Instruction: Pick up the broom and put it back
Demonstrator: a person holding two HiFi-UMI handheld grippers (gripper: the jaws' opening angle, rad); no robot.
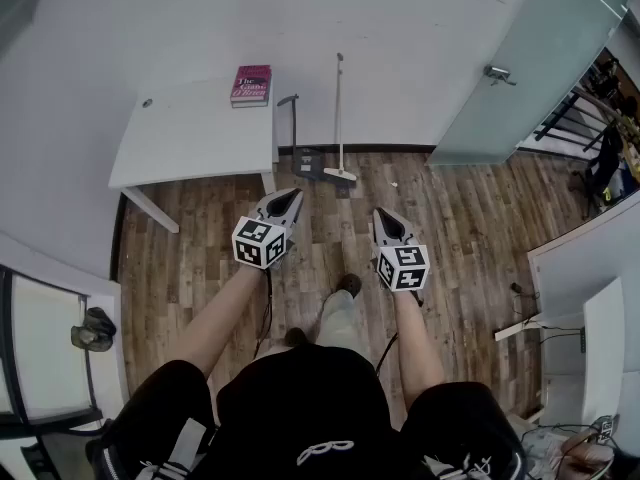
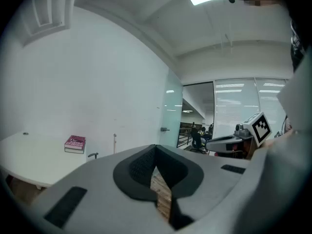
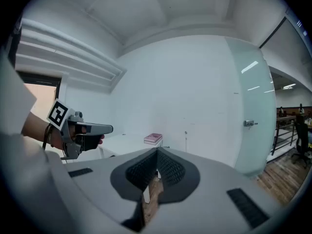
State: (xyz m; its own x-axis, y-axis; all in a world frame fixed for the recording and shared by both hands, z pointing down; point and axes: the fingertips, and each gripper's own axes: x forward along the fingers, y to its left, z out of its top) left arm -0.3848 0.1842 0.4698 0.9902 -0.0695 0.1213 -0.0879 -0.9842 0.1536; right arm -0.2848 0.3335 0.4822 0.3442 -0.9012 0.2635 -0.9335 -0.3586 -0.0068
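Standing broom point(image 1: 339, 128) well beyond right hand-held gripper point(image 1: 384, 218)

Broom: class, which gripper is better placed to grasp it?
Probably right: the right gripper points roughly at the broom with bare floor between; the dustpan stands on the broom's side nearer the left gripper.

White table point(image 1: 190, 140) bearing pink book point(image 1: 251, 85), wood floor point(image 1: 470, 218) bearing broom point(image 1: 340, 174), dustpan point(image 1: 307, 163)
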